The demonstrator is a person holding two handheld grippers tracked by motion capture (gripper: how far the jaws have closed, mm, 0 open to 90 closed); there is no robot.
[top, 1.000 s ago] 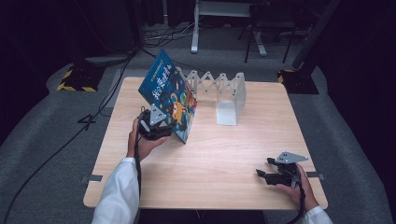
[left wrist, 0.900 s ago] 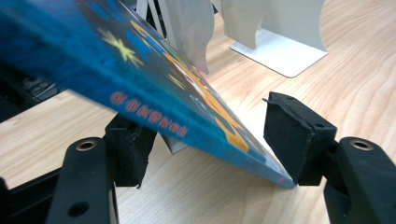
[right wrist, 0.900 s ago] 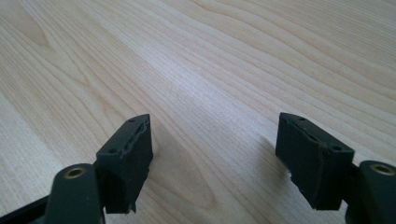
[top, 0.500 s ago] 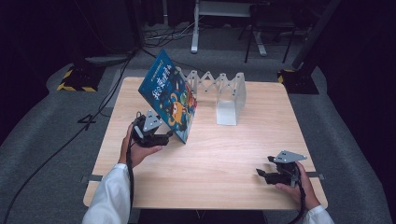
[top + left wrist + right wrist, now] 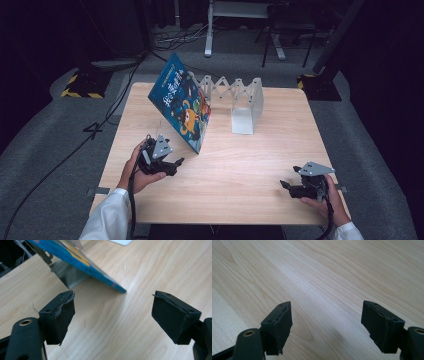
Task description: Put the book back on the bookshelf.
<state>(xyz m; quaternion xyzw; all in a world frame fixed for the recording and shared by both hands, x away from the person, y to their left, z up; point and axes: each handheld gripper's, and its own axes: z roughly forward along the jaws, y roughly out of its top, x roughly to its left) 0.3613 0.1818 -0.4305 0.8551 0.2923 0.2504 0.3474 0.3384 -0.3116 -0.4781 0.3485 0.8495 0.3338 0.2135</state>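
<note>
A blue picture book (image 5: 182, 105) stands tilted on the wooden table (image 5: 235, 165), leaning back against the left end of a white folding book rack (image 5: 240, 97). My left gripper (image 5: 175, 166) rests low on the table just in front of the book's lower edge, open and empty, apart from the book. In the left gripper view the book's bottom corner (image 5: 117, 287) lies ahead between the spread jaws of the left gripper (image 5: 112, 308). My right gripper (image 5: 285, 186) sits near the front right corner, open and empty; the right gripper view shows the right gripper (image 5: 327, 317) over bare wood.
The rack's right end plate (image 5: 243, 112) stands behind the table's middle. Black cables (image 5: 100, 125) run over the grey floor at the left. A yellow-and-black striped base (image 5: 80, 85) stands beyond the table's far left corner.
My left gripper has let go of the book, drawn back toward the front edge and come down to the table. The book stays leaning on the rack. The right gripper has hardly moved.
</note>
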